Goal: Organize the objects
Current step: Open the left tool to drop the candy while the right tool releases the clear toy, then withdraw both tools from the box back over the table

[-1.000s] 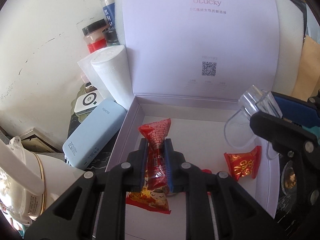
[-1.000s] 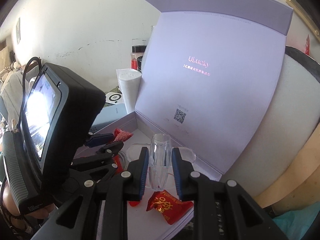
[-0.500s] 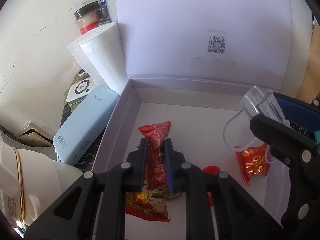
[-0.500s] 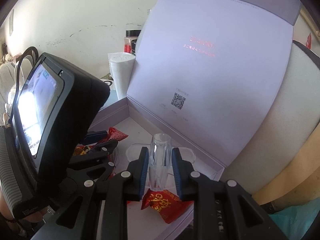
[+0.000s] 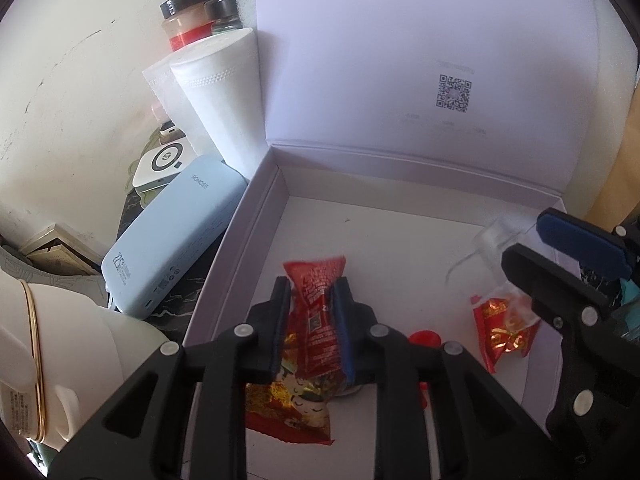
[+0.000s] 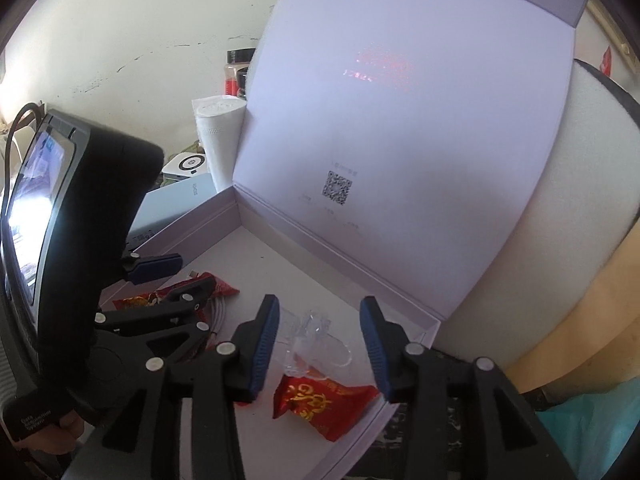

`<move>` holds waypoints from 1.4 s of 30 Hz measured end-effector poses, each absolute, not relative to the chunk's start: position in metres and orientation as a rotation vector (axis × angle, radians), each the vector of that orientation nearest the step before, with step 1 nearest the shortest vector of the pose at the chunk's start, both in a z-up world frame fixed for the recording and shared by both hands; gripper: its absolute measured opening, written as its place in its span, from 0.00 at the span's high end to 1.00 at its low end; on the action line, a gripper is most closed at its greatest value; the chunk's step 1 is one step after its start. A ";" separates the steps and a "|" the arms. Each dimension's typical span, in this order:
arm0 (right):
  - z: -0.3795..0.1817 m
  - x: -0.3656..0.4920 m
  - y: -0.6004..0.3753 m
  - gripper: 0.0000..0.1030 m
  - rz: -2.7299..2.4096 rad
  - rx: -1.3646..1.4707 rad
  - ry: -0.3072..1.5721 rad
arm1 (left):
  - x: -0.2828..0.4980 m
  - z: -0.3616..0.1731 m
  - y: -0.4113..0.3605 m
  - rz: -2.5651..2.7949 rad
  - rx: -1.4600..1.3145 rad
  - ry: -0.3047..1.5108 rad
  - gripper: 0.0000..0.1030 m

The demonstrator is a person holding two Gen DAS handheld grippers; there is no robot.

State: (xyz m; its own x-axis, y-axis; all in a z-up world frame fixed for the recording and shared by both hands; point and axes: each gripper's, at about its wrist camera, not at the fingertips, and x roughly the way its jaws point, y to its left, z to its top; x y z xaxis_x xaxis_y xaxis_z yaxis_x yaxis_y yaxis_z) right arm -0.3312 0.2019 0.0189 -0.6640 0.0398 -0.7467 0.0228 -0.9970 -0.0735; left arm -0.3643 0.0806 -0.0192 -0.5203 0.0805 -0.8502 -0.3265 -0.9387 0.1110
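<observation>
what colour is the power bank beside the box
Pale blue rounded power bank, clearest in the left wrist view.

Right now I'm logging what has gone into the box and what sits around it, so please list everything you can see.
Gift box: one, pale lilac, lid raised, centre.
Red snack packets: three in the box; one between the left claw's pads, one under it, one by the right wall.
Clear plastic cup: one, on its side on the box floor, between the right claw's pads.
Red cap: one, box floor.
Power bank: one, light blue, left of the box.
White round charger: one, behind the power bank.
Tissue packs: two, white, upright.
Jars: two, dark lids, by the wall.
Left claw: black, blue pads, opening.
Right claw: black, blue pads, opening.
</observation>
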 end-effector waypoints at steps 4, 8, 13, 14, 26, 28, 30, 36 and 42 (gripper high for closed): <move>0.026 -0.330 0.203 0.54 2.859 -1.263 -0.124 | -0.360 -0.017 0.077 2.539 -1.389 0.373 0.65; 0.032 -0.325 0.204 0.52 2.861 -1.235 -0.139 | -0.353 -0.009 0.074 2.571 -1.370 0.394 0.53; 0.042 -0.319 0.204 0.52 2.873 -1.216 -0.122 | -0.340 0.004 0.069 2.597 -1.332 0.368 0.47; 0.044 -0.314 0.205 0.52 2.875 -1.212 -0.124 | -0.337 0.007 0.069 2.599 -1.325 0.364 0.47; 0.087 -0.272 0.209 0.52 2.924 -1.124 -0.123 | -0.321 0.044 0.059 2.636 -1.273 0.308 0.39; 0.092 -0.264 0.208 0.52 2.933 -1.112 -0.125 | -0.319 0.053 0.056 2.647 -1.258 0.300 0.37; 0.099 -0.255 0.208 0.52 2.944 -1.104 -0.123 | -0.311 0.061 0.054 2.658 -1.244 0.295 0.37; 0.117 -0.226 0.206 0.51 2.972 -1.075 -0.125 | -0.286 0.080 0.051 2.676 -1.220 0.286 0.35; 0.128 -0.203 0.205 0.50 2.993 -1.053 -0.127 | -0.266 0.093 0.044 2.689 -1.206 0.262 0.35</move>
